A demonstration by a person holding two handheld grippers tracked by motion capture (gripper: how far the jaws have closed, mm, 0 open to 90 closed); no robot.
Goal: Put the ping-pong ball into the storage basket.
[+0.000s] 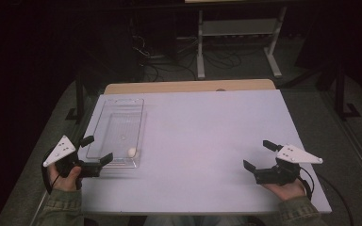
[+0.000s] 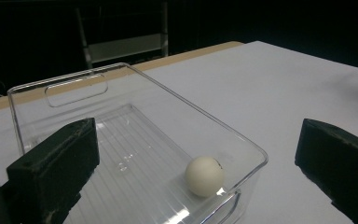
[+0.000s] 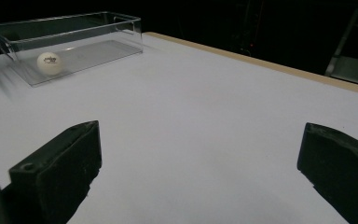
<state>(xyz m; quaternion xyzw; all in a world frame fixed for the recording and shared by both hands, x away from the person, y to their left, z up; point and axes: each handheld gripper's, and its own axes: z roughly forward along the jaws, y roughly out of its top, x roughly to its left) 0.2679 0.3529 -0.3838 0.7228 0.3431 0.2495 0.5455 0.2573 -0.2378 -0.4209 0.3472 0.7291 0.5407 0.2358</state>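
From above, the left gripper (image 1: pixel 96 150) hangs open just beside the near end of the clear bin (image 1: pixel 117 132), the white ball (image 1: pixel 132 152) close ahead of its jaws. In the left gripper view the ball (image 2: pixel 204 175) sits in the bin's (image 2: pixel 74 88) near corner, between the spread jaws. In the right gripper view the right gripper (image 3: pixel 198 172) is open and empty, the bin (image 3: pixel 98 28) and ball (image 3: pixel 49 63) well apart, far ahead to its left.

Dim, grainy pictures — dark surroundings, glare on the tray (image 2: pixel 242 154).

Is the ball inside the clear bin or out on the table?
Inside. The ball rests on the bin floor, in its near corner.
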